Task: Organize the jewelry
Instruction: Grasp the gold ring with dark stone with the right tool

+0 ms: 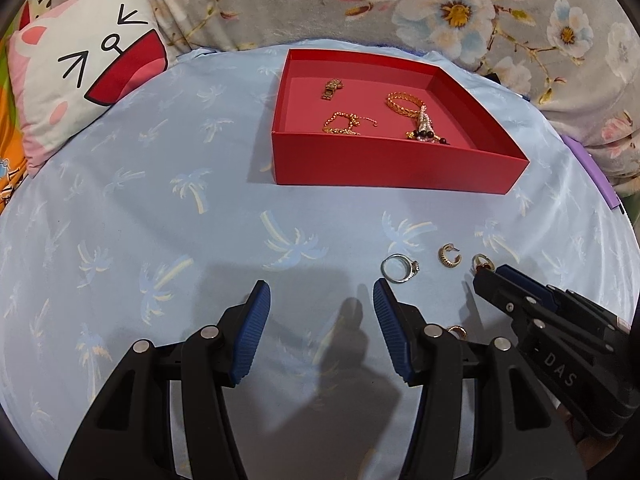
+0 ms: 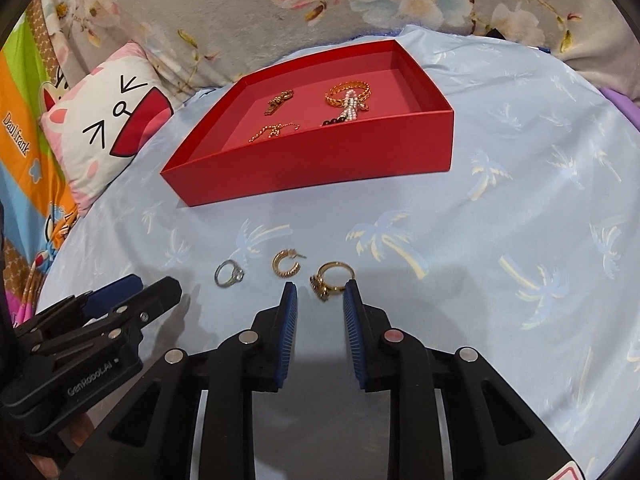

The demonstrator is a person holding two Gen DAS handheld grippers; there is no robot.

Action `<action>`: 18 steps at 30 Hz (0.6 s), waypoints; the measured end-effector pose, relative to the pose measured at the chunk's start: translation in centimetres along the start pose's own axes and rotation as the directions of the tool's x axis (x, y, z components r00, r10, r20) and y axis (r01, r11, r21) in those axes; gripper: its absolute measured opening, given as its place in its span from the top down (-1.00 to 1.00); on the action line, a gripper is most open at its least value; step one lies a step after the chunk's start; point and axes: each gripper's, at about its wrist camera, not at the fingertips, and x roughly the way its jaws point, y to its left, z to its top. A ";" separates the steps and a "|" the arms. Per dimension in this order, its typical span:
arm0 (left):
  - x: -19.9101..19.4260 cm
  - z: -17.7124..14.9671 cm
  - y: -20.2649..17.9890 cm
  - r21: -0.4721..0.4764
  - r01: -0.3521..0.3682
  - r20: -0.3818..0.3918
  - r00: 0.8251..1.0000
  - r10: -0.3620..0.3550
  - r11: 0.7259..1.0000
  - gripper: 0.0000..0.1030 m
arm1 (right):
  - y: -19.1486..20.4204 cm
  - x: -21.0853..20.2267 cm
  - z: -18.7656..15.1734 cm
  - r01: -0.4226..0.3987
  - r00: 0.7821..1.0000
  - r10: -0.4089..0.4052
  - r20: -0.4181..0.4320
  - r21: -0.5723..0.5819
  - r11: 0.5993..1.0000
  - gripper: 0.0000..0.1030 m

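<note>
A red box (image 1: 384, 164) (image 2: 320, 168) sits on the blue palm-print cloth and holds a gold bangle (image 1: 405, 105) (image 2: 347, 92), a bead strand, a gold chain (image 1: 344, 123) and a clasp piece (image 1: 331, 89). In front of it lie a silver ring (image 1: 398, 269) (image 2: 229, 273), a gold hoop earring (image 1: 449, 257) (image 2: 286, 267) and a gold ring with dark stones (image 2: 333, 278) (image 1: 482, 262). My right gripper (image 2: 320, 292) (image 1: 486, 276) is open, its fingertips on either side of the gold ring. My left gripper (image 1: 321, 292) (image 2: 152, 284) is open and empty, left of the silver ring. Another small gold piece (image 1: 458, 331) lies beside its right finger.
A cat-face pillow (image 1: 84, 76) (image 2: 108, 128) lies at the left. A grey floral blanket (image 1: 400, 4) runs behind the box. A purple edge (image 1: 592, 176) shows at the right of the cloth.
</note>
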 end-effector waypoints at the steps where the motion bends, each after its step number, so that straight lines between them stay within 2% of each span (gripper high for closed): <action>1: 0.0 0.0 0.0 -0.001 0.002 0.000 1.000 -0.002 1.000 0.00 | 0.0 0.1 0.1 0.003 1.000 -0.003 0.002 -0.001 1.000 0.56; 9: 0.5 0.2 -0.2 -0.003 0.016 -0.009 1.000 -0.016 1.000 0.00 | 0.1 0.7 0.8 0.029 0.999 -0.029 0.014 -0.017 0.999 0.64; 11: 0.7 0.3 -0.4 0.001 0.018 -0.011 1.000 -0.018 1.000 0.00 | 0.0 0.5 0.7 0.037 0.999 -0.036 0.016 -0.022 0.999 0.74; 18: 1.3 0.4 -1.8 0.022 0.056 -0.025 0.998 -0.055 0.998 -0.01 | -1.3 -1.0 0.3 0.044 0.998 -0.044 0.034 0.007 0.999 0.74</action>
